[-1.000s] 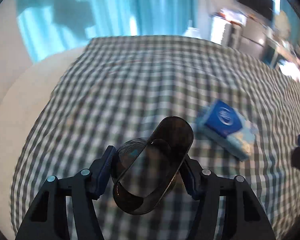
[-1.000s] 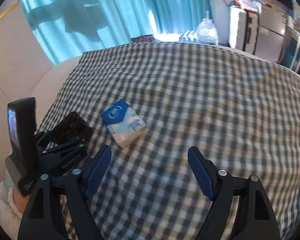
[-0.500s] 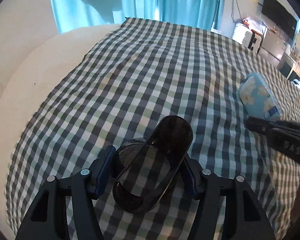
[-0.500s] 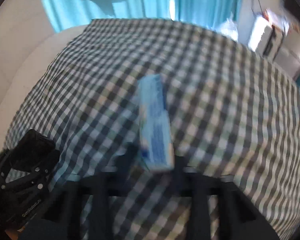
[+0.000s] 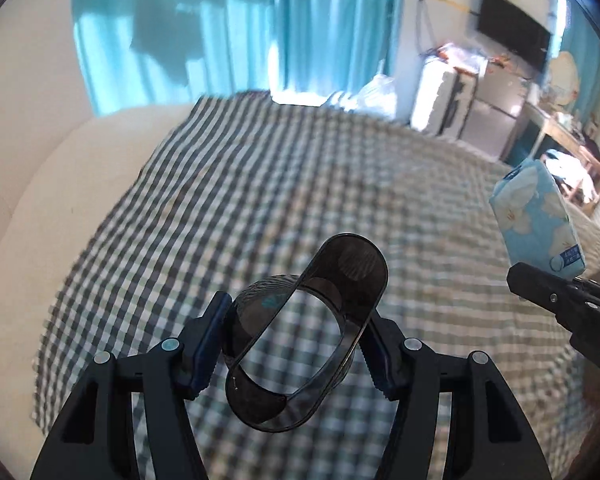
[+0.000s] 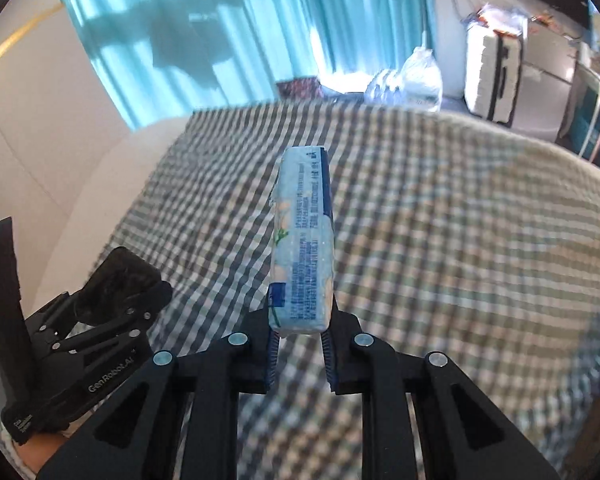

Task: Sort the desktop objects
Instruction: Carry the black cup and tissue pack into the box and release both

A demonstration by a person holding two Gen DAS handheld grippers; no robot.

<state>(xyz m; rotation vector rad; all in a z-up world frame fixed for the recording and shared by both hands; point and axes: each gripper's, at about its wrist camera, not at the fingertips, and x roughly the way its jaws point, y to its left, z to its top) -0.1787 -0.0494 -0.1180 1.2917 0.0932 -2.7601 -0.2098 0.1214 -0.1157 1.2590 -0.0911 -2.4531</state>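
My left gripper [image 5: 300, 332] is shut on a dark see-through plastic cup [image 5: 340, 276], which lies tilted between the blue pads above the checked cloth [image 5: 260, 200]. In the right wrist view my right gripper [image 6: 300, 338] is shut on a light-blue tissue pack [image 6: 304, 240]. The pack stands on edge, pointing away from me, clear of the cloth. The same tissue pack [image 5: 536, 216] shows at the right edge of the left wrist view, lifted above the right gripper's black frame. The left gripper's black body sits low on the left of the right wrist view.
The checked cloth [image 6: 440, 220] covers a wide soft surface with a cream edge [image 5: 52, 184] on its left. Teal curtains [image 5: 220, 32] hang behind. Past the far edge are a plastic bag [image 6: 416, 72], a white appliance [image 5: 440, 96], a wall screen and a cluttered desk.
The right gripper shut on the tissue pack and lifted it off the cloth. The left gripper, still holding the cup, rose and swung so more of the room shows.
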